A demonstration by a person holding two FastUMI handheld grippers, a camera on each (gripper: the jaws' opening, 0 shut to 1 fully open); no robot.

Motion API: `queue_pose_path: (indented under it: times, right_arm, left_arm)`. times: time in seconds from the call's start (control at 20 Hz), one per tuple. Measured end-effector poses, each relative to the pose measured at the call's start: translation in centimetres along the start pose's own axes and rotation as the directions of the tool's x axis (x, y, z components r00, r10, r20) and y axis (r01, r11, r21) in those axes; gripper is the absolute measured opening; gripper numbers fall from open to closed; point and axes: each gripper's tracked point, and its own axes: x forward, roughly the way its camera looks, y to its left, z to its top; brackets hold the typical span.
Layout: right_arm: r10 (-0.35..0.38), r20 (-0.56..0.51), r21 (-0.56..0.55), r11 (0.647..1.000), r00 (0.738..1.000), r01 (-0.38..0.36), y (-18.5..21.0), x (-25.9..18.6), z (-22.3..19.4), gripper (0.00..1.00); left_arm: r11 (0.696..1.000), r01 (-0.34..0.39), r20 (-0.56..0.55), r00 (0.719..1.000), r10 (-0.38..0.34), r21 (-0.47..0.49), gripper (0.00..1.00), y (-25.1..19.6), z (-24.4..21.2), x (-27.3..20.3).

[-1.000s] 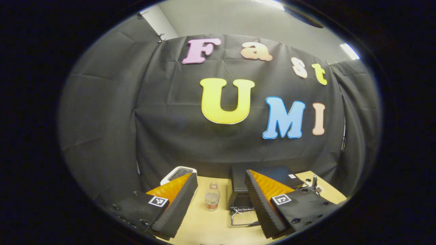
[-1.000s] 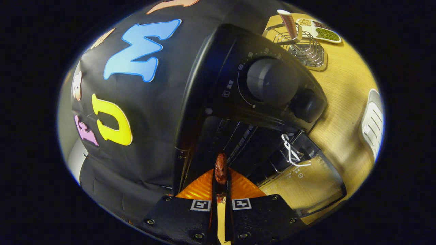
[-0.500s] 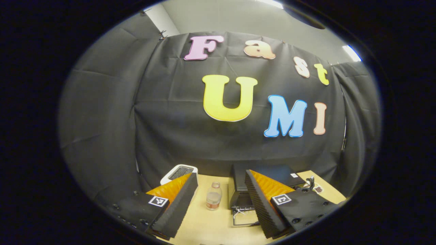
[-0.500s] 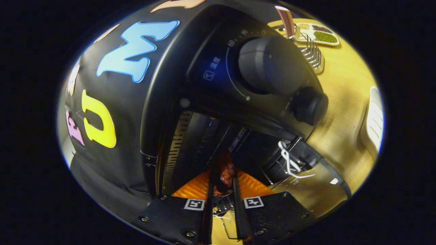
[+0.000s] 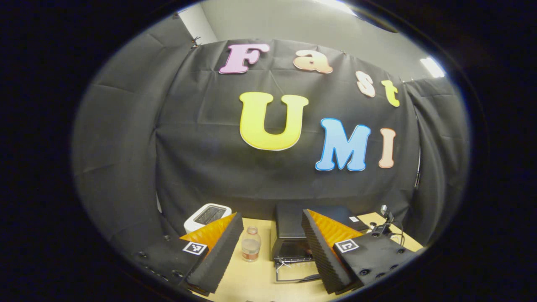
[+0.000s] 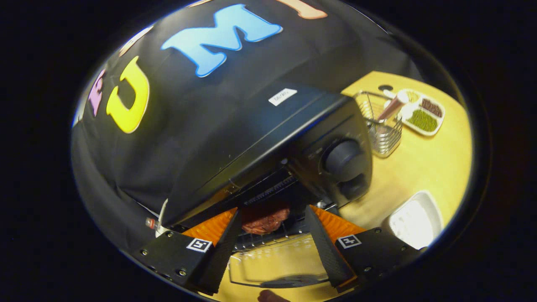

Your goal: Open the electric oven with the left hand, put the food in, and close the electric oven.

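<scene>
Oven (image 6: 268, 138) door (image 6: 277, 264) down, open. Food (image 6: 264, 220) sits on rack inside, just past doorway. Right gripper (image 6: 272, 247) fingers wide, hold nothing. Left gripper (image 5: 270, 251) fingers wide too, well back over table (image 5: 251, 277). 2 steps done. 1 left: shut door.

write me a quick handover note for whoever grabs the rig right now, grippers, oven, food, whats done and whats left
Right gripper: open, just in front of the oven, holding nothing.
Left gripper: open, empty, held back from the table.
Food: lies on the rack inside the oven mouth.
Oven door: folded down, open.
Done: door opened, food put in.
Left: back the right gripper out, then shut the door with the left.
</scene>
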Motion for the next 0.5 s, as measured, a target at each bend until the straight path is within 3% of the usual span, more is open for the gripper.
queue_pose_path:
  times: [0.05,0.2,0.25,0.35,0.4,0.5]
  right_arm:
    - [-0.013,0.008,-0.063,0.998,1.0,0.014,-0.4,-1.2,0.3,0.93]
    - [0.017,0.076,-0.223,0.975,0.997,0.001,-0.2,-6.1,2.1,0.93]
    - [0.028,0.125,-0.272,0.962,0.992,0.007,-0.2,-8.0,3.5,0.93]
    - [0.044,0.212,-0.341,0.939,0.976,0.031,0.1,-11.4,6.4,0.93]
    - [0.055,0.254,-0.365,0.93,0.966,0.043,0.3,-13.3,8.0,0.93]
    - [0.08,0.344,-0.403,0.913,0.936,0.07,0.8,-17.1,11.2,0.93]
  left_arm:
    - [1.0,0.005,0.0,1.0,-0.005,0.007,0.91,-0.5,-0.1,0.1]
    - [0.999,0.028,-0.002,1.0,-0.028,0.028,0.99,-2.6,-0.8,0.5]
    - [0.999,0.037,-0.002,0.999,-0.037,0.036,0.95,-3.4,-1.0,0.5]
    - [0.997,0.051,0.005,0.999,-0.051,0.051,0.92,-4.8,-1.1,0.6]
    - [0.997,0.057,0.011,0.998,-0.057,0.057,0.99,-5.7,-1.2,0.8]
    - [0.995,0.073,0.026,0.997,-0.075,0.073,0.99,-7.4,-0.9,1.0]
